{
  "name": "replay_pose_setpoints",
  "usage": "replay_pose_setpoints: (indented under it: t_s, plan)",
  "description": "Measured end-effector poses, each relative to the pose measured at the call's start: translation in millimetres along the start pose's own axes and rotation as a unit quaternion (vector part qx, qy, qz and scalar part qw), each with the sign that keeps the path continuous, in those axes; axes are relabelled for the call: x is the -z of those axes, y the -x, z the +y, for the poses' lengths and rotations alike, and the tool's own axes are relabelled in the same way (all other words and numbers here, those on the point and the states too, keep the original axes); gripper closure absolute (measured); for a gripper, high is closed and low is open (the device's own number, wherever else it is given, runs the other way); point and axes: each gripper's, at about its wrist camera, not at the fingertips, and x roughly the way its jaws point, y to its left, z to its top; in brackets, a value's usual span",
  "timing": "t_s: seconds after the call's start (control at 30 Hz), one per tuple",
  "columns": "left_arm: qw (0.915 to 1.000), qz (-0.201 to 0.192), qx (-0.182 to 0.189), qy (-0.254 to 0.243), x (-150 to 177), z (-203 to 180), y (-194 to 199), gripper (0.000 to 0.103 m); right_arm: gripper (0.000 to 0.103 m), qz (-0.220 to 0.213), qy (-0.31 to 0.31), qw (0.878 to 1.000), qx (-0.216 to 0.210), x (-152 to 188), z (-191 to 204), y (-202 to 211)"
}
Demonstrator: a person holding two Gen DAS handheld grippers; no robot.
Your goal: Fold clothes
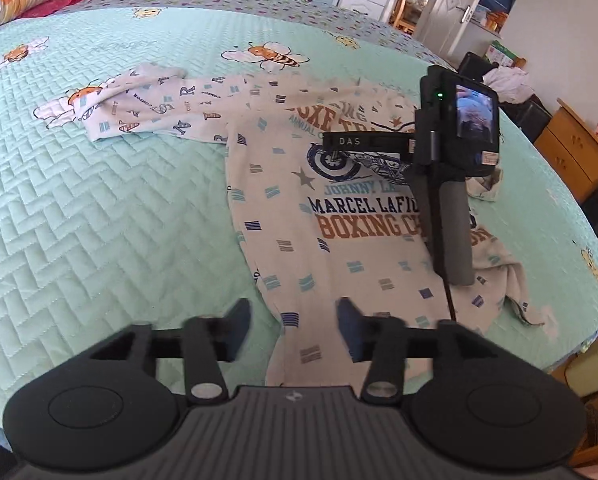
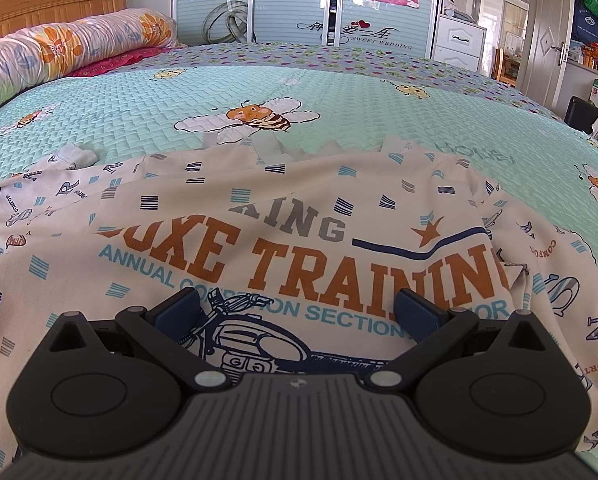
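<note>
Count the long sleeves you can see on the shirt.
2. One sleeve stretches left across the bedspread; the other lies crumpled along the shirt's right side, partly folded under, so some of it is hidden.

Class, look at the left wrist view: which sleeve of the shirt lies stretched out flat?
The far-left sleeve, letter-printed, lies extended across the bedspread; the other sleeve is crumpled beside the right tool.

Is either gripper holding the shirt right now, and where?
No. The left gripper is open above the shirt hem; the right gripper is open over its chest print. Nothing is held.
</note>
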Motion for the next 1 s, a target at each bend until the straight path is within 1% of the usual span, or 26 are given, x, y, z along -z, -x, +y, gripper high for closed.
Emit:
replay_pose_setpoints:
  t_s: [0.07, 0.13, 0.17, 0.27, 0.33, 0.5, 0.57, 0.63, 0.7, 0.87, 1.0]
  plan:
    - [1.0, -0.008, 0.003, 0.005, -1, 0, -4, 0.053, 0.001, 0.0, 0.0, 1.0, 0.0, 0, 0, 0]
    - [0.9998, -0.016, 0.006, 0.01, -1, 0, -9, 0.096, 0.001, 0.0, 0.0, 1.0, 0.0, 0, 0, 0]
    - [0.9998, -0.019, 0.004, 0.008, -1, -1, -11, 0.098, 0.001, 0.0, 0.0, 1.0, 0.0, 0, 0, 0]
    - [0.9997, -0.019, -0.009, -0.012, 1, -8, -14, 0.094, 0.001, 0.0, 0.0, 1.0, 0.0, 0, 0, 0]
    - [0.9996, -0.02, -0.015, -0.015, 3, -7, -15, 0.079, 0.001, 0.0, 0.0, 1.0, 0.0, 0, 0, 0]
    - [0.9992, -0.022, -0.028, -0.021, 7, -6, -19, 0.079, 0.001, 0.0, 0.0, 1.0, 0.0, 0, 0, 0]
    - [0.9989, -0.023, -0.033, -0.023, 9, -5, -20, 0.067, 0.001, 0.0, 0.0, 1.0, 0.0, 0, 0, 0]
    - [0.9986, -0.024, -0.038, -0.026, 11, -5, -22, 0.04, 0.001, 0.0, 0.0, 1.0, 0.0, 0, 0, 0]
    - [0.9986, -0.026, -0.041, -0.022, 11, -2, -21, 0.03, 0.001, 0.0, 0.0, 1.0, 0.0, 0, 0, 0]
    - [0.9988, -0.019, -0.044, -0.011, 4, 3, -27, 0.03, 0.001, 0.0, 0.0, 1.0, 0.0, 0, 0, 0]
    - [0.9978, -0.011, -0.064, -0.007, -6, 0, -36, 0.03, 0.001, 0.0, 0.0, 1.0, 0.0, 0, 0, 0]
